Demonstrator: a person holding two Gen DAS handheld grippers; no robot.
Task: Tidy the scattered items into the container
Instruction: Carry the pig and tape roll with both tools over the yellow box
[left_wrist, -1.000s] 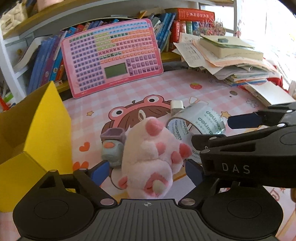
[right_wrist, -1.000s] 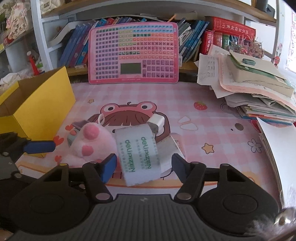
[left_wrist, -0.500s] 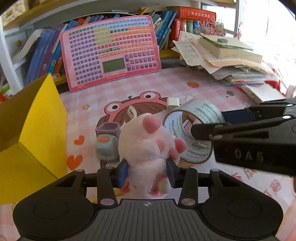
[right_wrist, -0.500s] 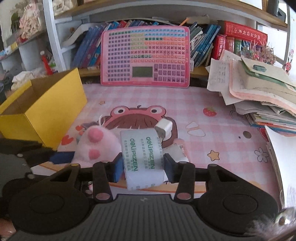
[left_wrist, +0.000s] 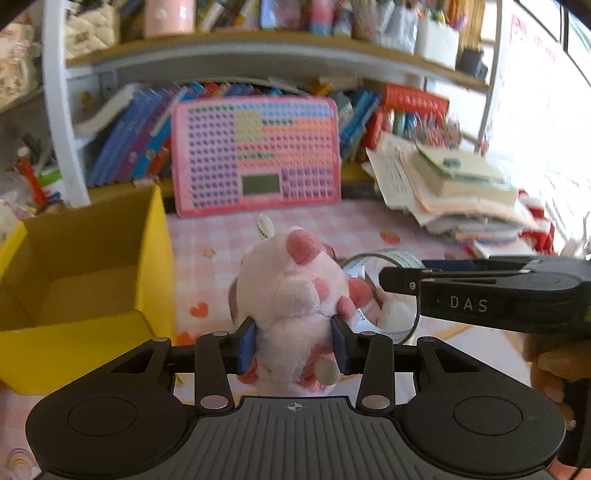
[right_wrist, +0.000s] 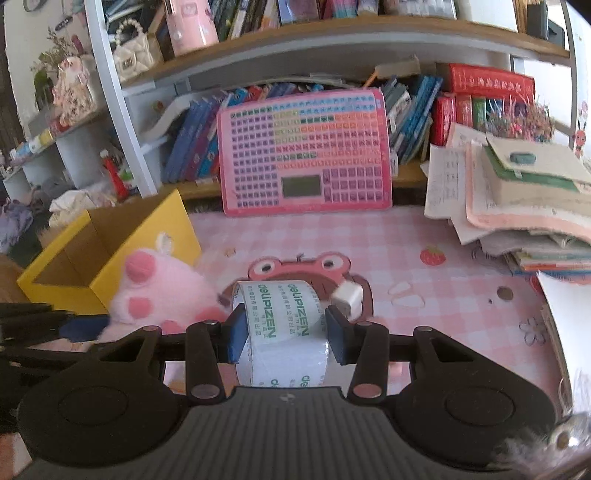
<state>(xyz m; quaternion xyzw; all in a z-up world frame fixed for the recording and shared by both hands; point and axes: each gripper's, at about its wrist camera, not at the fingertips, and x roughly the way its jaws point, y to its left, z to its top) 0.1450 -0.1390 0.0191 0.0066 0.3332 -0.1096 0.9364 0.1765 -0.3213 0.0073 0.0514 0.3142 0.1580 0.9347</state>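
A pink plush paw (left_wrist: 295, 291) hangs a little above the pink mat, and my left gripper (left_wrist: 293, 343) is shut on its lower part. Just right of it, the white tape roll (right_wrist: 280, 325) with green lettering is pressed between the blue pads of my right gripper (right_wrist: 284, 332), also off the mat. In the left wrist view the right gripper's fingers (left_wrist: 461, 291) reach in from the right across the tape roll (left_wrist: 388, 317). The open yellow box (left_wrist: 155, 258) stands to the left, close beside the plush paw (right_wrist: 159, 291). A white charger plug (right_wrist: 347, 295) lies on the mat behind the tape.
A pink button tablet (right_wrist: 306, 155) leans on the bookshelf at the back. A tall pile of papers and books (right_wrist: 517, 192) fills the right side. The pink checked mat (right_wrist: 406, 240) covers the desk. A hand (left_wrist: 557, 369) holds the right gripper.
Both grippers went from open around their things to shut on them. The plush paw and the tape roll have since come up off the mat, and both views have risen.
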